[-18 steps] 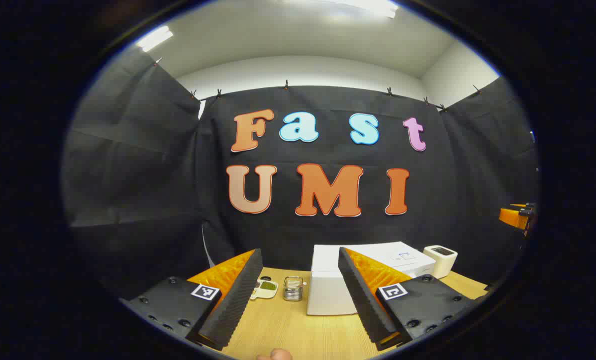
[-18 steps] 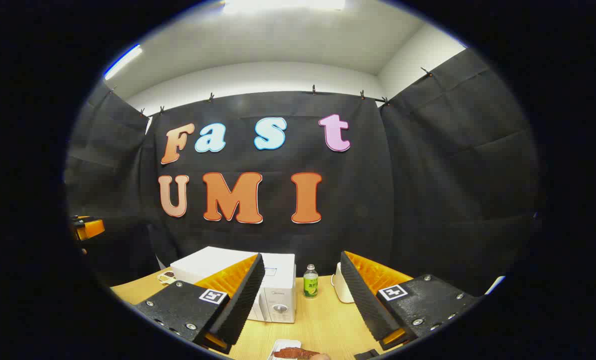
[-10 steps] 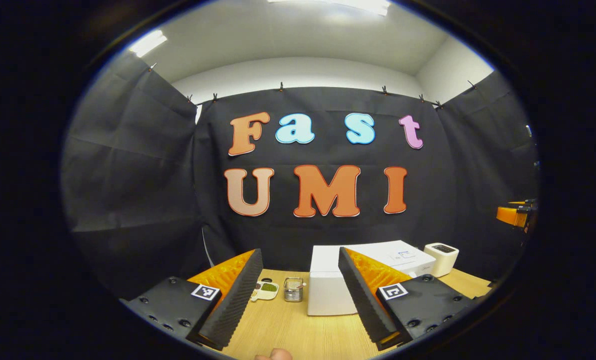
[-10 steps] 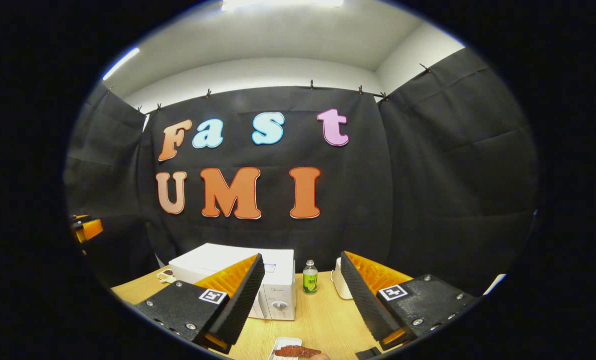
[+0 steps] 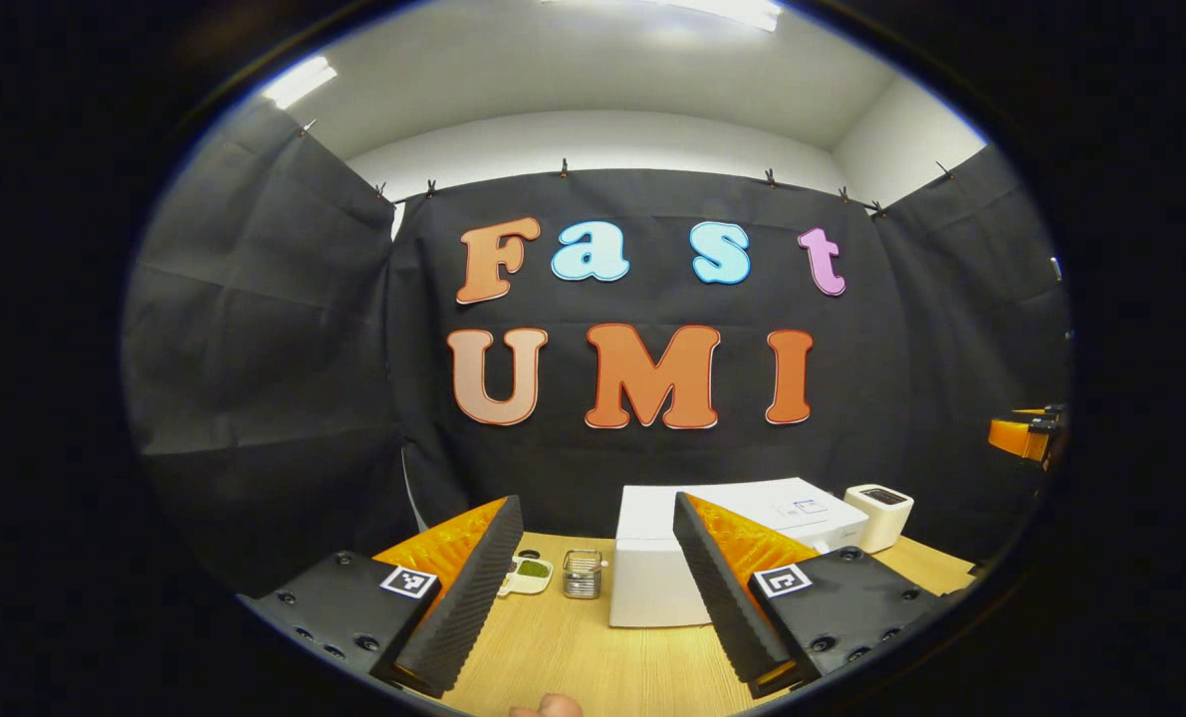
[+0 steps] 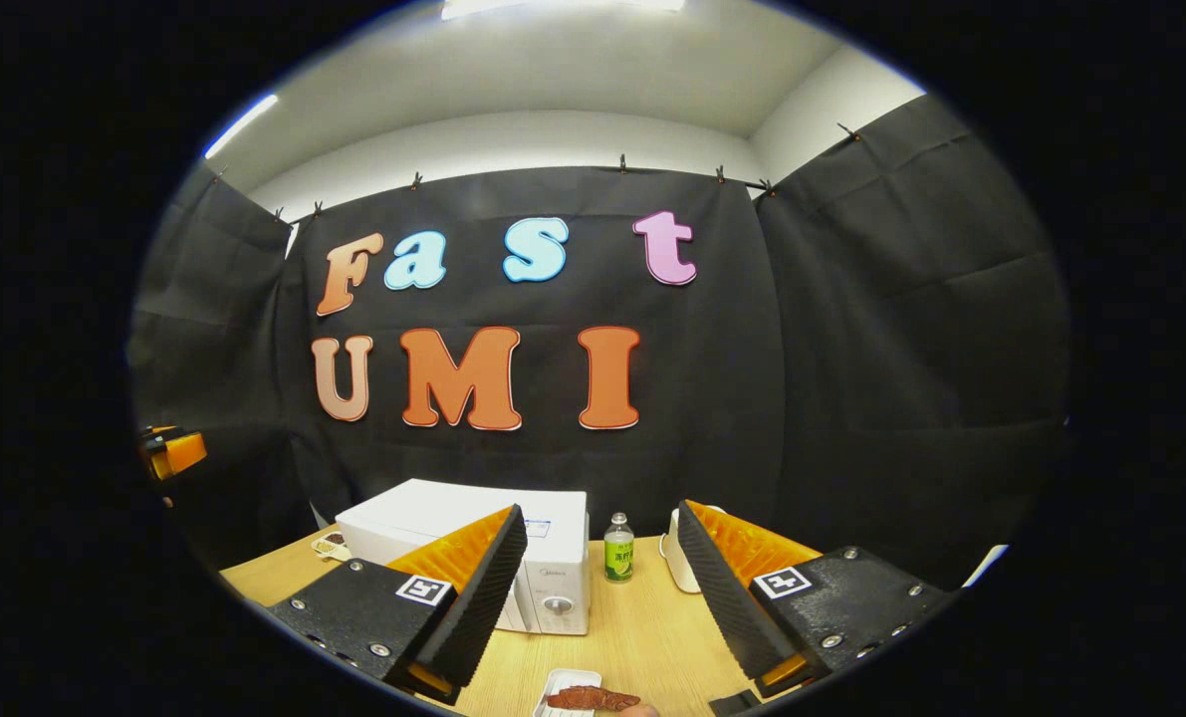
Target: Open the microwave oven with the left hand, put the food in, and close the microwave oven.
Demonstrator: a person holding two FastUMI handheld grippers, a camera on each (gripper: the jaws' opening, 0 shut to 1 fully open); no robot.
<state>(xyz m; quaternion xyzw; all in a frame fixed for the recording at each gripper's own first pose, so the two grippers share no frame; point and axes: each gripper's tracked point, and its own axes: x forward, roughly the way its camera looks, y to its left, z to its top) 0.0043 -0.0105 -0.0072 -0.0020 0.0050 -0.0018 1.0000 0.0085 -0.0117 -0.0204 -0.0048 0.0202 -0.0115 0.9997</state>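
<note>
The white microwave [image 5: 642, 573] stands on the wooden table [image 5: 573, 657] ahead of my left gripper [image 5: 594, 503], which is open, empty and still well short of it. In the right gripper view the microwave [image 6: 473, 518] shows its front with a round knob, and its door looks closed. My right gripper [image 6: 600, 508] is open and empty too. Below it, at the near edge, reddish-brown food lies on a small white plate [image 6: 578, 697]. Each gripper shows as an orange part at the side of the other's view, the right one [image 5: 1026, 435] and the left one [image 6: 172, 450].
Left of the microwave stand a small dish with something green [image 5: 528, 573] and a metal mesh holder [image 5: 583, 575]. To its right are a green bottle [image 6: 618, 549] and a white toaster [image 5: 879, 513]. A person's fingertip [image 5: 548, 705] shows at the bottom edge.
The right gripper view has tilted slightly downward, so the plate of food shows a little more. The left gripper has only wobbled. Both stay open.
</note>
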